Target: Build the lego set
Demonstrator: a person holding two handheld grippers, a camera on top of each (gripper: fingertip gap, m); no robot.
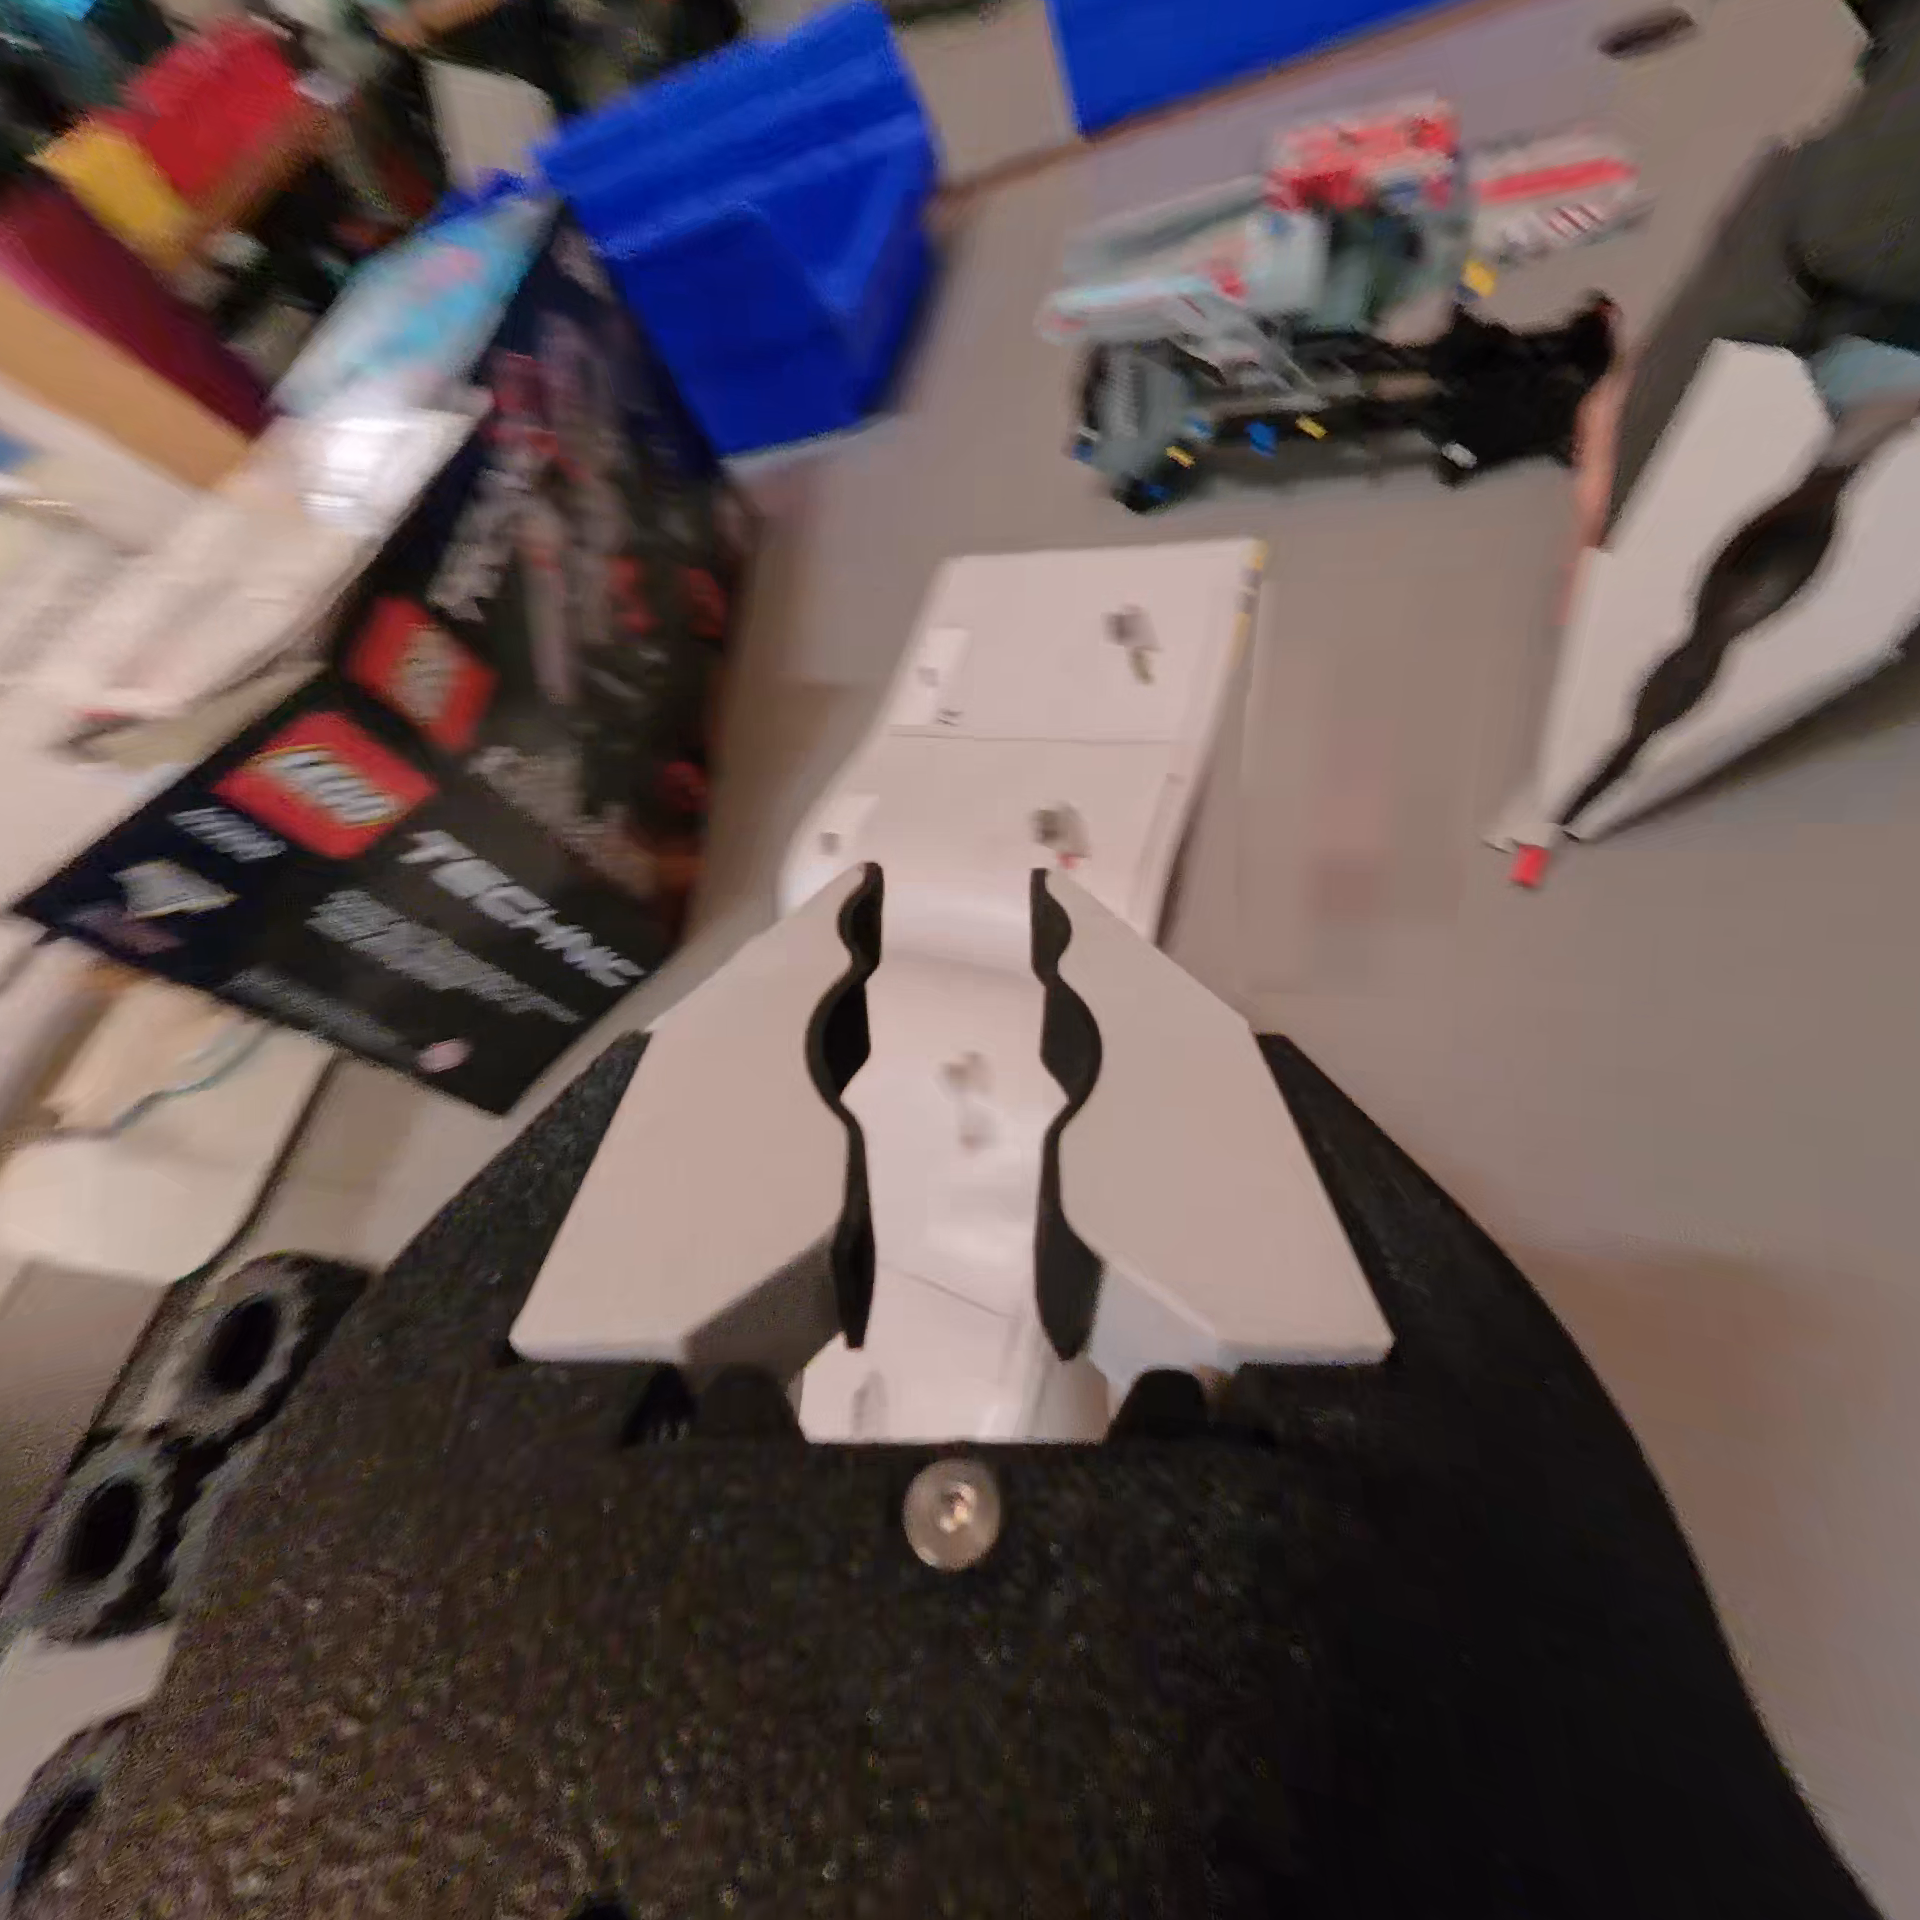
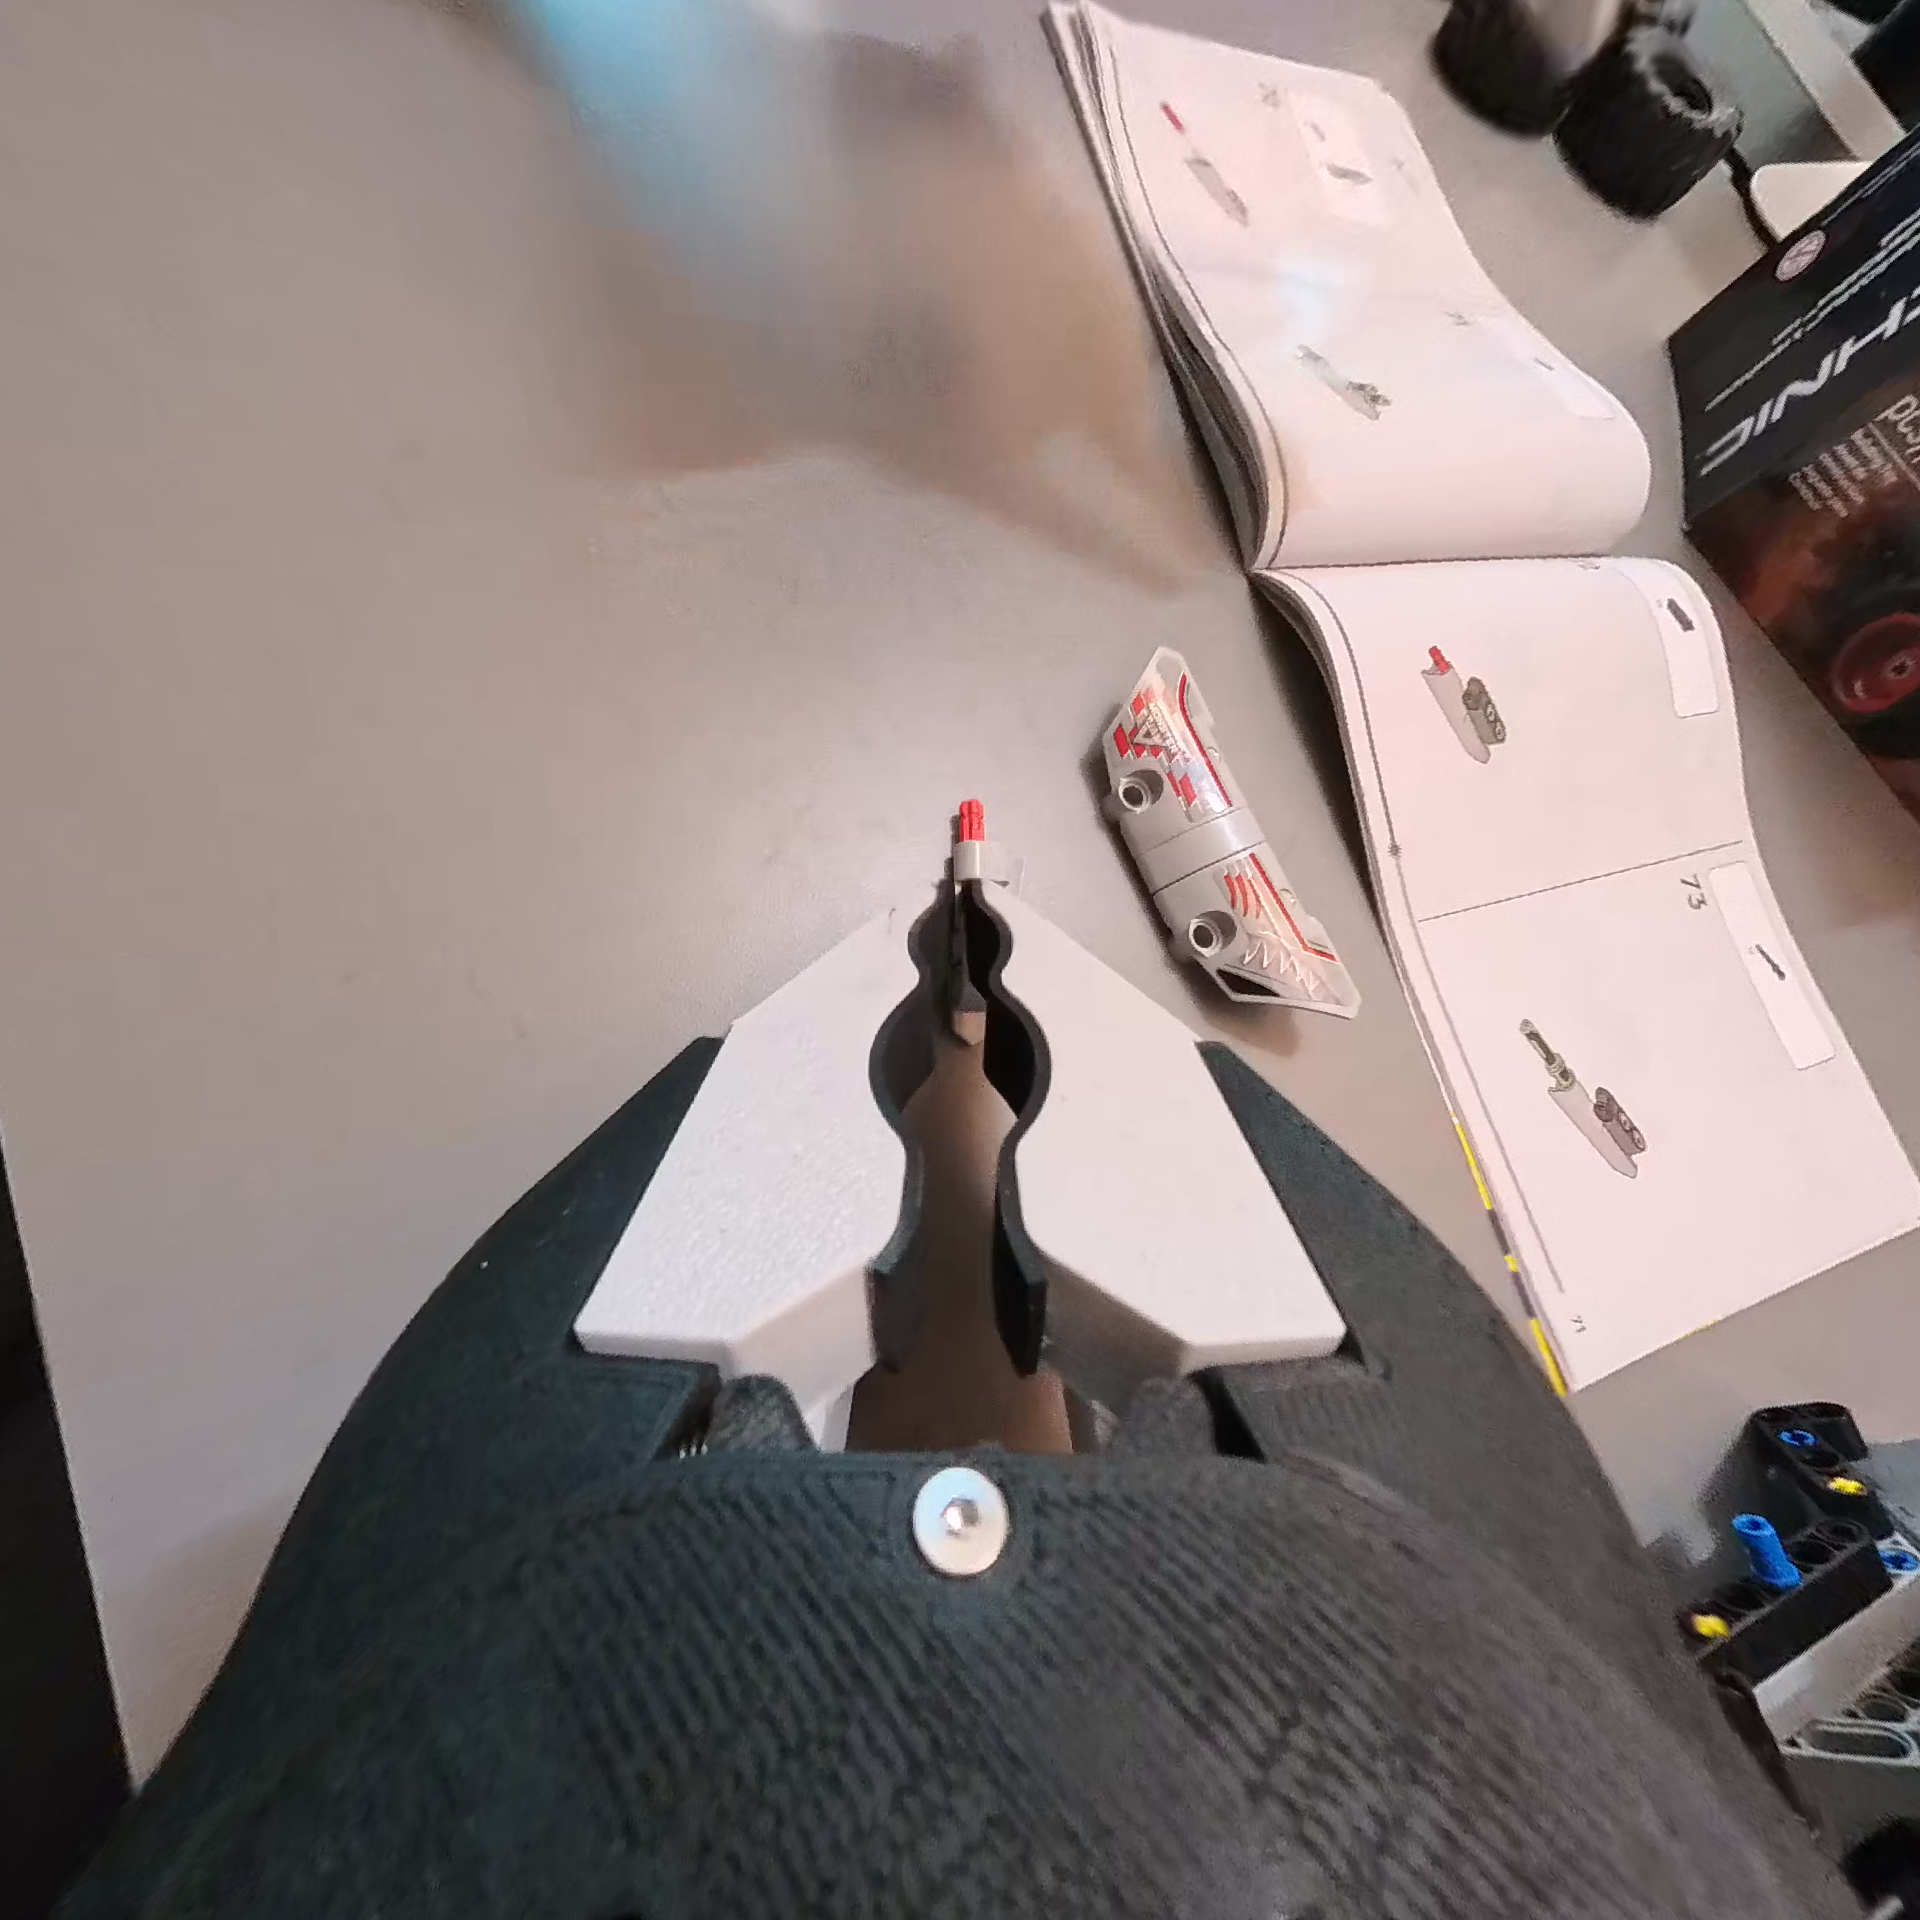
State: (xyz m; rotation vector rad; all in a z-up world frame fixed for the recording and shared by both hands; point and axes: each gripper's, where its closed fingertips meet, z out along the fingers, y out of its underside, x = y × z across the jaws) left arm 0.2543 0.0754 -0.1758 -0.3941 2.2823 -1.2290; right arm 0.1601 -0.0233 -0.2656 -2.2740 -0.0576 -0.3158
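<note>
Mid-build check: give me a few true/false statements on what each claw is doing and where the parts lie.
1. The right claw pinches a small red-and-grey pin. True.
2. The left claw grips a piece. False: it is open and empty, over the instruction booklet.
3. The curved grey panel lies on the table beside the open booklet. True.
4. The booklet is closed. False: it lies open.
5. The pin is already fitted into the panel. False: they are apart.
</note>
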